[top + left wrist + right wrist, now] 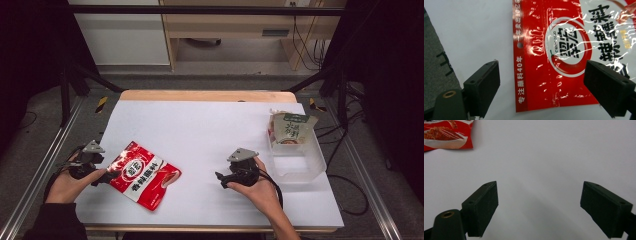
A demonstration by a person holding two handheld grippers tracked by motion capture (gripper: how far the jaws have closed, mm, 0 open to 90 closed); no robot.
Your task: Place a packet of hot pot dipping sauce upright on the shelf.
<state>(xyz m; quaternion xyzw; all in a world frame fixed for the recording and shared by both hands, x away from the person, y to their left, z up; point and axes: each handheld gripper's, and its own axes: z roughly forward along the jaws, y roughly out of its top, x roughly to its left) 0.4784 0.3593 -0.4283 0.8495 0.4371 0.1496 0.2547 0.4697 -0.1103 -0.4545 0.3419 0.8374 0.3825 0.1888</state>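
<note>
Left tool [541, 82] gapes around the red pouch [144, 173] near the table's [210, 125] left edge; right tool [540, 205] released, empty

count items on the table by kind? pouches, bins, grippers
Pouches: 2, a red pouch on the sheet and a green-and-white pouch in the bin
Clear plastic bin: 1
Grippers: 2, left gripper, right gripper
Total: 5
</note>
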